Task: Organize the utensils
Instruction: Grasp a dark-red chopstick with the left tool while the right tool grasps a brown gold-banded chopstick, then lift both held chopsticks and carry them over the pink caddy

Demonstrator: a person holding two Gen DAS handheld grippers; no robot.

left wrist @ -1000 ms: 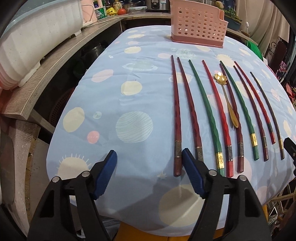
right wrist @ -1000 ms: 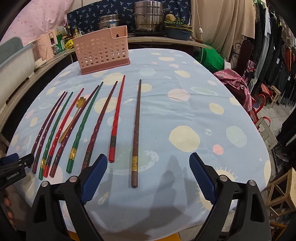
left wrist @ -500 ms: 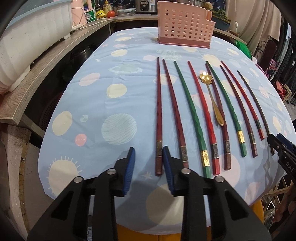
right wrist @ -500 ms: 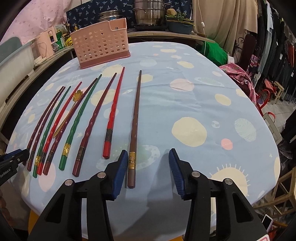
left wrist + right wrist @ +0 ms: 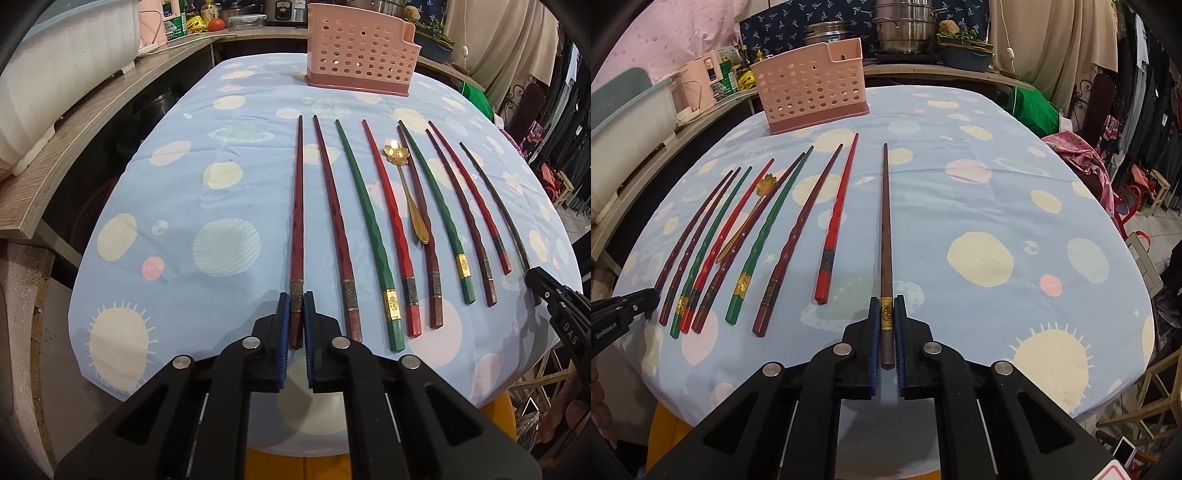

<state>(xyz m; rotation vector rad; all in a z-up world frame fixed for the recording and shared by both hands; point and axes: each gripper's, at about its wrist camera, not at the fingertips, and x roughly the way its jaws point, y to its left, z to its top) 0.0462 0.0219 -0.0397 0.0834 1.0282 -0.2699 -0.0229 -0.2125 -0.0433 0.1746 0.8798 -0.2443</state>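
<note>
Nearest, left hand-held gripper (image 5: 296,310): jaws closing, pads either side of the near end of the dark red chopstick (image 5: 297,229), leftmost in the row. Right hand-held gripper (image 5: 886,317): clamped on the brown chopstick (image 5: 885,229), rightmost, lying on the counter (image 5: 979,206). Farther back, centre: pink utensil basket (image 5: 809,96), upright.
</note>
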